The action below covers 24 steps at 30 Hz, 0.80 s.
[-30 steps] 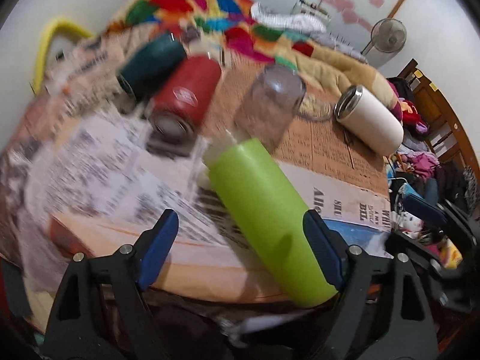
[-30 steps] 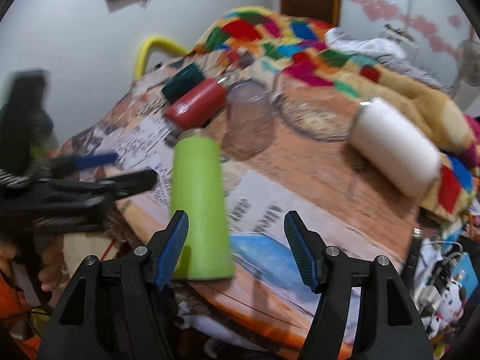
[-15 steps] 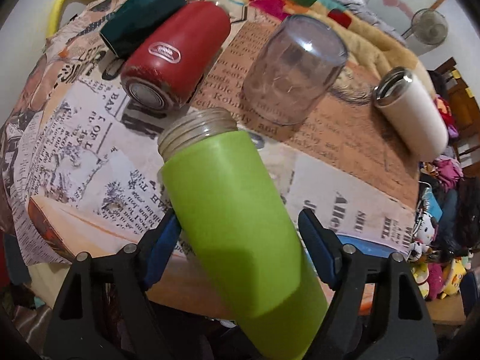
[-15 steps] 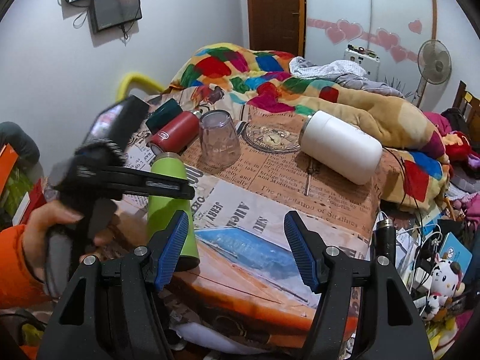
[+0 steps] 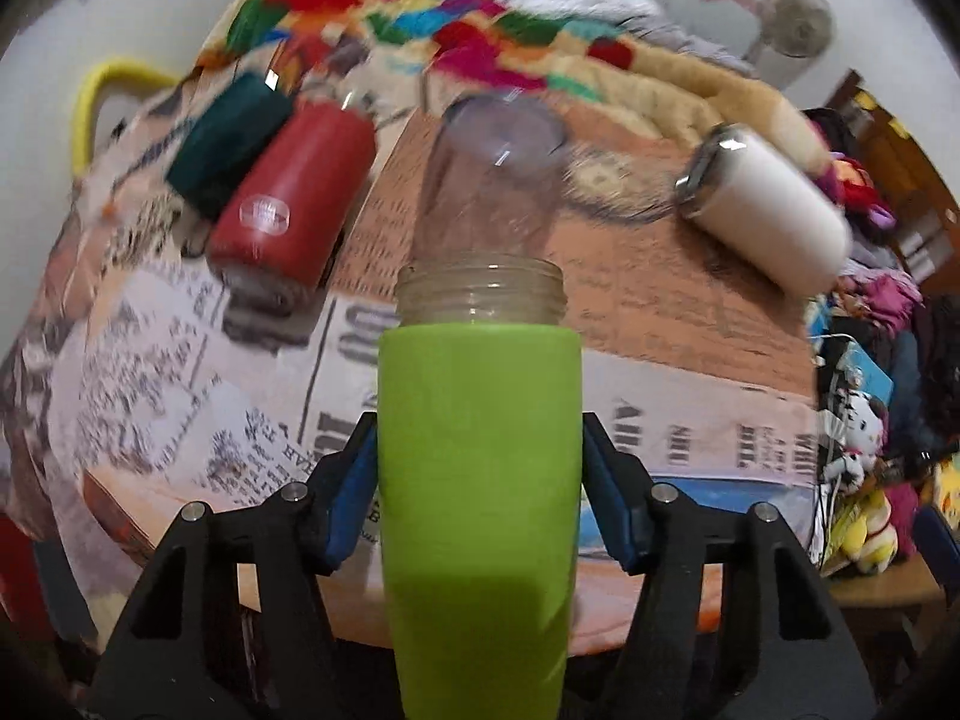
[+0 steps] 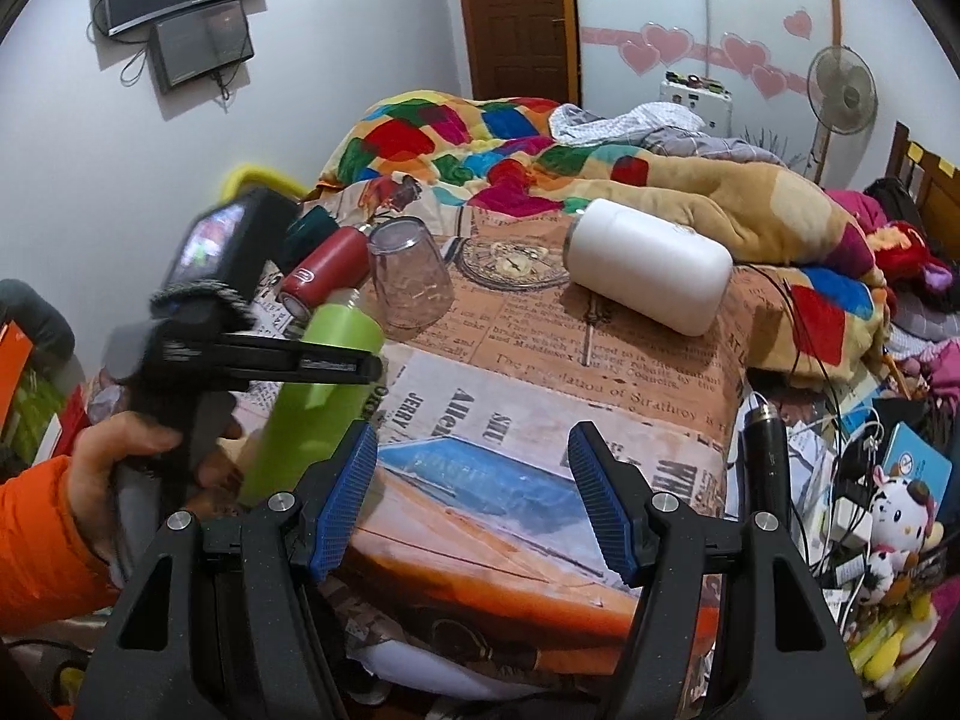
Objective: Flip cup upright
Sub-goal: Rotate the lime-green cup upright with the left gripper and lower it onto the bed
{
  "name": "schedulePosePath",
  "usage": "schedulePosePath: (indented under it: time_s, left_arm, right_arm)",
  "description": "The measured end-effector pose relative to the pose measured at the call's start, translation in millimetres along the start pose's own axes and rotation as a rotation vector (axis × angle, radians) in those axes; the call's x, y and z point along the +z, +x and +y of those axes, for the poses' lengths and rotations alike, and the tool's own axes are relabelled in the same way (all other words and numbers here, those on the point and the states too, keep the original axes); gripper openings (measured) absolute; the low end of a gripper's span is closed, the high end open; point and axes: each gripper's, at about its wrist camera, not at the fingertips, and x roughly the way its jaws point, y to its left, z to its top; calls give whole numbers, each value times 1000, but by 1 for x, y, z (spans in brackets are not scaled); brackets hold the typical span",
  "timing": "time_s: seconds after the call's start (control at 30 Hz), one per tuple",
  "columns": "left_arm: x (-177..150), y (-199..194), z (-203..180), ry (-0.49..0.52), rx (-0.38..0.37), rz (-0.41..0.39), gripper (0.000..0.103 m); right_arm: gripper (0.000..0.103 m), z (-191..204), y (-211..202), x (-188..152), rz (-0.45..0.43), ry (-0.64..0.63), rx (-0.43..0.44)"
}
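My left gripper (image 5: 479, 489) is shut on the lime-green cup (image 5: 480, 480), its blue pads pressed on both sides of the body. The cup's threaded clear mouth points away from me and upward. In the right wrist view the green cup (image 6: 312, 402) leans at the table's left edge, held by the left gripper (image 6: 336, 366) in a hand with an orange sleeve. My right gripper (image 6: 471, 495) is open and empty above the table's front edge.
A clear tumbler (image 5: 492, 180) stands upside down behind the green cup. A red bottle (image 5: 294, 198) and a dark green one (image 5: 228, 138) lie at the left, a white flask (image 5: 774, 216) at the right. A newspaper-print cloth (image 6: 540, 408) covers the table. Quilts lie behind.
The left gripper closed on the green cup and lifted it, turning it toward upright. The right gripper drew back from the cup and stays open.
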Motion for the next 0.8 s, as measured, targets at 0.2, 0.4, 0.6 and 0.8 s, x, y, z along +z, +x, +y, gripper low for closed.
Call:
schedulePosePath:
  time_s: [0.2,0.4,0.6,0.8]
  left_arm:
    - [-2,-51,-11,76,-15,-131,63]
    - [12,-82,-32,148,-19,-227,63]
    - [38,-98,-57,210,-33,-305,63]
    - [46,-97,-69,253,-24,-329,63]
  right_arm:
    - [63,-7,-1,-1,-4,32,6]
    - [63,-8,3,3,-5,38,4]
    - [63,-13,5,7,-15,58,1]
    - [63,-22,7,11,-20,84,2]
